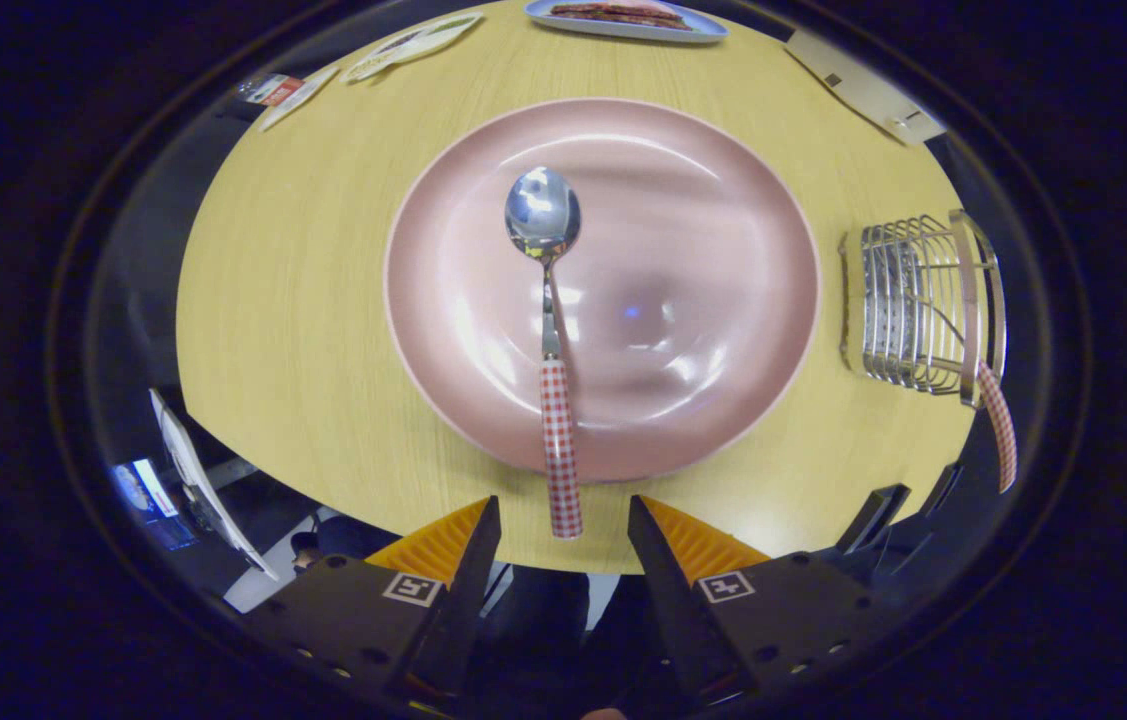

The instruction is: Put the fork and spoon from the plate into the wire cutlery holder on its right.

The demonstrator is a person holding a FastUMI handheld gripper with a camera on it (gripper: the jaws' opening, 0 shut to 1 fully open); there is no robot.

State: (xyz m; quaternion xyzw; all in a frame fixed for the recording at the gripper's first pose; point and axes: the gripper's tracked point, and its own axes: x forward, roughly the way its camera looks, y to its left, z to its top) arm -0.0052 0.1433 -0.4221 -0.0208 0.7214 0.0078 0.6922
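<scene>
Spoon (550,330) lies on the plate (723,200), bowl at the far end, checked handle pointing back at you and overhanging the near rim, which leaves it free to be pinched. Your gripper (563,525) stands wide open and empty, fingers either side of the handle's tip but touching nothing. Right of the plate on the tabletop (273,300) sits the holder (918,305); a checked handle (1000,425) juts from its near side, so you can judge the fork is already in. Another dish (623,20) rests at the far edge.
</scene>
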